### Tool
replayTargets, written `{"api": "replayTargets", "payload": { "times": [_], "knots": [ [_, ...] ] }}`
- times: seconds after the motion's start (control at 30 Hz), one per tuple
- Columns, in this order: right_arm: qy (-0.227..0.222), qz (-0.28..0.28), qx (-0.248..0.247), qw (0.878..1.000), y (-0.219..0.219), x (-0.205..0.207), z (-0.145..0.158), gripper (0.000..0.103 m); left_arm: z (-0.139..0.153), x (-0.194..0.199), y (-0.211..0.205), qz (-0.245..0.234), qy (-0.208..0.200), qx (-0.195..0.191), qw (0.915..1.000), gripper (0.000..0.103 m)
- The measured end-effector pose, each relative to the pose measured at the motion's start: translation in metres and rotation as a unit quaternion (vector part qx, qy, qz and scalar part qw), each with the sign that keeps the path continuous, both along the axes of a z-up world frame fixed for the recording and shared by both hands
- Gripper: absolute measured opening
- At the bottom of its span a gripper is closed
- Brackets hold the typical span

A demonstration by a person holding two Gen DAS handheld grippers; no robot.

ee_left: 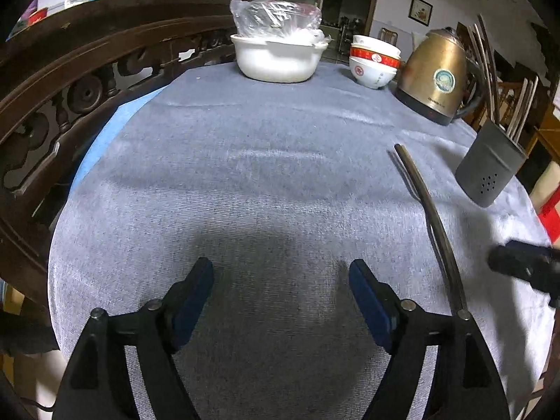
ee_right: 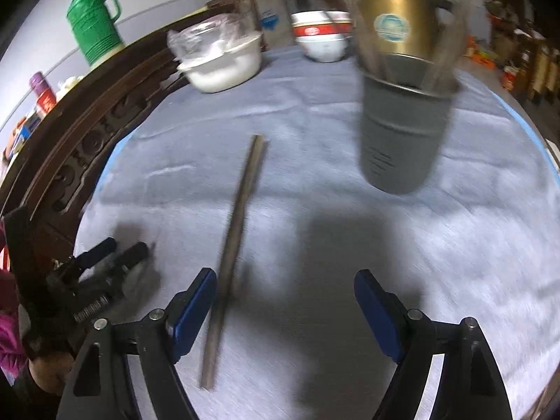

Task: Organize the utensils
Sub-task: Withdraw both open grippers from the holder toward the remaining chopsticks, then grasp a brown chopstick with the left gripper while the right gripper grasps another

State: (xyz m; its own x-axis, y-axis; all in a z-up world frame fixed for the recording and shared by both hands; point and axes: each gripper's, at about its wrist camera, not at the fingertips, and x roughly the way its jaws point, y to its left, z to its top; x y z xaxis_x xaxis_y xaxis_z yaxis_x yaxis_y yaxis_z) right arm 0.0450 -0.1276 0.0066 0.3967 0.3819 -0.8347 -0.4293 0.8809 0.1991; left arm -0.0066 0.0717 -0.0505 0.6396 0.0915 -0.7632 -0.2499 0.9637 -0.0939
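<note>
A dark chopstick pair (ee_right: 232, 245) lies on the grey tablecloth, also in the left wrist view (ee_left: 432, 217) at the right. A grey utensil holder (ee_right: 399, 129) with several chopsticks in it stands to the right of it; in the left wrist view the holder (ee_left: 490, 168) is at the far right. My right gripper (ee_right: 283, 301) is open and empty, its left finger (ee_right: 192, 308) close beside the chopsticks' near part. My left gripper (ee_left: 280, 297) is open and empty above bare cloth; it shows in the right wrist view (ee_right: 115, 250) at the left.
A white pot (ee_left: 276, 57) with a plastic bag, stacked red-and-white bowls (ee_left: 374, 63) and a gold kettle (ee_left: 437, 77) stand along the table's far side. A carved wooden chair back (ee_left: 70, 84) borders the left edge. A green thermos (ee_right: 94, 24) stands behind it.
</note>
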Motion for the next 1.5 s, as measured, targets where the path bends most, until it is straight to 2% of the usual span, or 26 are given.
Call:
{"api": "replayTargets", "payload": {
  "times": [0.13, 0.2, 0.27, 0.37, 0.47, 0.57, 0.67, 0.77, 0.83, 0.87, 0.97, 1.03, 1.1, 1.3, 1.37, 1.43, 1.47, 1.5],
  "knots": [
    [0.015, 0.008, -0.016, 1.000, 0.026, 0.009, -0.007, 0.053, 0.000, -0.001, -0.007, -0.011, 0.006, 0.022, 0.9997, 0.084],
    [0.019, 0.008, -0.025, 0.999, 0.033, 0.012, -0.012, 0.049, 0.000, -0.001, -0.006, -0.012, 0.006, 0.020, 0.9997, 0.085],
    [0.018, -0.001, -0.034, 0.999, 0.036, 0.014, -0.017, 0.038, 0.000, -0.001, -0.006, -0.012, 0.005, 0.019, 0.9997, 0.085],
    [0.012, -0.013, -0.042, 0.999, 0.033, 0.016, -0.016, 0.039, 0.000, -0.001, -0.006, -0.012, 0.004, 0.017, 0.9998, 0.085],
    [0.014, -0.032, -0.070, 0.997, 0.021, 0.018, -0.017, 0.038, -0.001, 0.000, -0.008, -0.014, 0.007, 0.021, 0.9997, 0.086],
    [0.018, -0.039, -0.037, 0.998, 0.011, 0.018, -0.013, 0.039, -0.001, 0.001, -0.009, -0.014, 0.010, 0.026, 0.9995, 0.087],
    [0.012, -0.027, -0.035, 0.999, 0.022, 0.017, -0.006, 0.039, -0.002, 0.002, -0.011, -0.015, 0.014, 0.033, 0.9992, 0.087],
    [0.024, -0.021, -0.063, 0.997, 0.033, 0.021, -0.017, 0.038, -0.002, 0.001, -0.010, -0.015, 0.012, 0.030, 0.9994, 0.087],
    [0.015, -0.023, -0.069, 0.997, 0.031, 0.018, -0.013, 0.033, -0.001, 0.000, -0.009, -0.015, 0.010, 0.026, 0.9995, 0.087],
    [0.016, -0.025, -0.069, 0.997, 0.027, 0.016, -0.011, 0.024, -0.001, 0.000, -0.008, -0.015, 0.010, 0.025, 0.9995, 0.087],
    [0.026, -0.032, -0.064, 0.997, 0.011, 0.012, -0.007, 0.013, 0.000, 0.002, -0.012, -0.009, 0.017, 0.029, 0.9994, 0.087],
    [0.031, -0.037, -0.052, 0.997, -0.002, 0.008, -0.004, 0.011, 0.007, 0.004, -0.014, -0.005, 0.016, -0.013, 0.9998, 0.074],
    [0.031, -0.038, -0.044, 0.998, -0.008, 0.005, -0.005, 0.011, 0.017, 0.010, -0.024, -0.020, 0.012, -0.047, 0.9986, 0.073],
    [0.039, -0.042, -0.011, 0.998, -0.030, 0.003, -0.002, 0.009, 0.037, 0.046, -0.073, -0.074, 0.014, -0.039, 0.9964, 0.073],
    [0.042, -0.044, -0.004, 0.998, -0.038, -0.001, 0.000, 0.008, 0.033, 0.056, -0.080, -0.080, 0.028, -0.037, 0.9957, 0.067],
    [0.045, -0.047, 0.006, 0.998, -0.050, -0.005, 0.000, 0.008, 0.022, 0.069, -0.087, -0.087, 0.063, -0.036, 0.9936, 0.044],
    [0.046, -0.049, 0.009, 0.998, -0.050, -0.009, -0.010, 0.008, 0.015, 0.074, -0.090, -0.088, 0.084, -0.035, 0.9919, 0.037],
    [0.047, -0.051, 0.013, 0.998, -0.054, -0.010, -0.010, 0.007, 0.014, 0.075, -0.090, -0.087, 0.081, -0.027, 0.9925, 0.030]
  ]
}}
